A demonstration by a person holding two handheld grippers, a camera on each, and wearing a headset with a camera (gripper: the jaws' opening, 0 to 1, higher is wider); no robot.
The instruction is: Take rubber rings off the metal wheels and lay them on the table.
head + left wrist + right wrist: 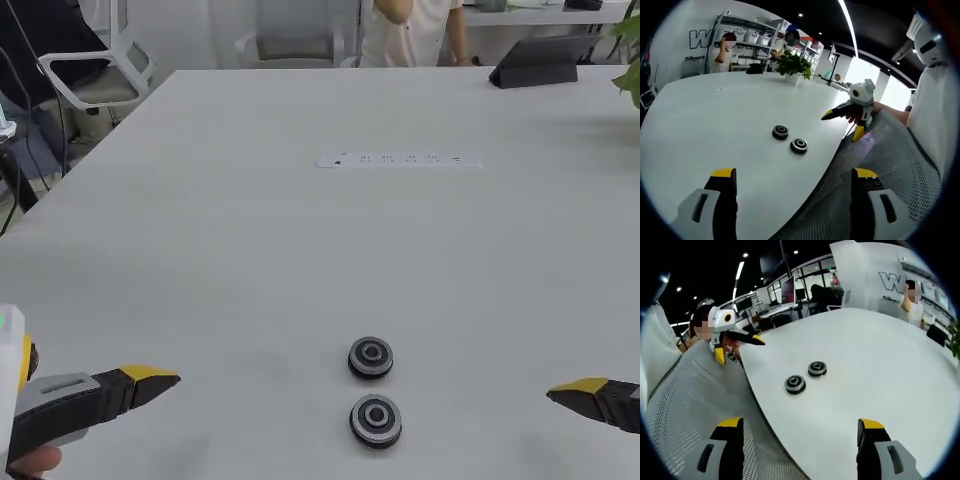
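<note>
Two metal wheels with dark rubber rings lie flat on the white table point(300, 250), near its front edge. The far wheel point(370, 358) point(780, 132) point(817, 368) and the near wheel point(376, 420) point(799, 145) point(795, 383) sit close together without touching. My left gripper point(150, 380) point(794, 173) is held open at the table's front left, well away from the wheels, with nothing between its jaws. On the front right, my right gripper point(585, 392) point(800, 423) is open and empty too. Each gripper appears in the other's view: the right gripper point(850, 112) and the left gripper point(735, 340).
A white power strip point(400, 160) lies at mid-table. A black folded stand point(545, 62) and a plant point(630, 60) are at the far right. A white chair point(95, 75) stands off the far left, and a person point(410, 30) at the far end.
</note>
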